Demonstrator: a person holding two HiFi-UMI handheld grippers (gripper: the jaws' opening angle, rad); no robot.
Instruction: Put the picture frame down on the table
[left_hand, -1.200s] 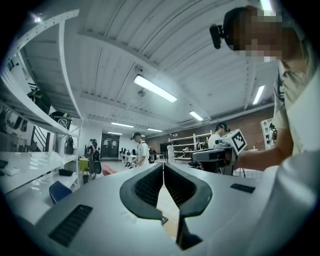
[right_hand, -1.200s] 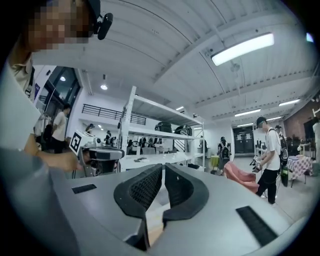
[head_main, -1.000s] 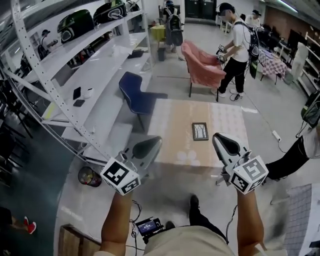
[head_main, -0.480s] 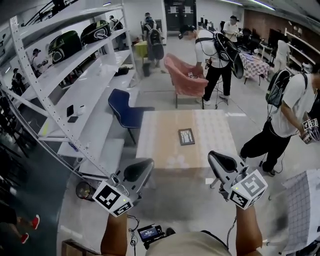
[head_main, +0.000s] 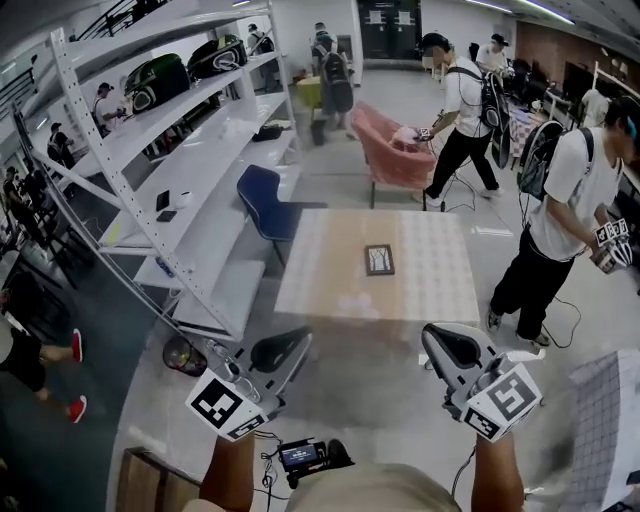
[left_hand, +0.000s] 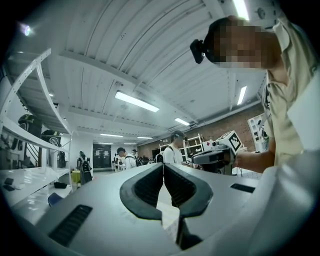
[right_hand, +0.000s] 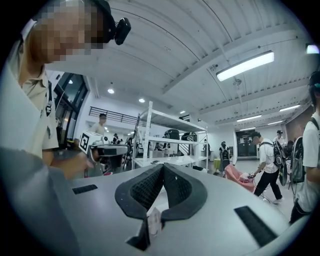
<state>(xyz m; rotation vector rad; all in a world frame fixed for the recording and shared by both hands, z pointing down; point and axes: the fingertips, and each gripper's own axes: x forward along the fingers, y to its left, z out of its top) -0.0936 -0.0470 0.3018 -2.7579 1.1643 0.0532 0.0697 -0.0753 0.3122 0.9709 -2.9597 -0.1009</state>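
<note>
— Where is the picture frame (head_main: 379, 259)?
— It lies flat near the middle of the pale table (head_main: 320, 290), well ahead of both grippers.
— And the grippers?
— The left gripper (head_main: 282, 350) and right gripper (head_main: 452, 350) hang low, short of the table's near edge. Each has its jaws pressed together at the tips, with nothing between them.

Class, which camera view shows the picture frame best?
The head view: the picture frame lies flat on the table, with nothing blocking it. Both gripper views aim elsewhere and do not show it.
</note>
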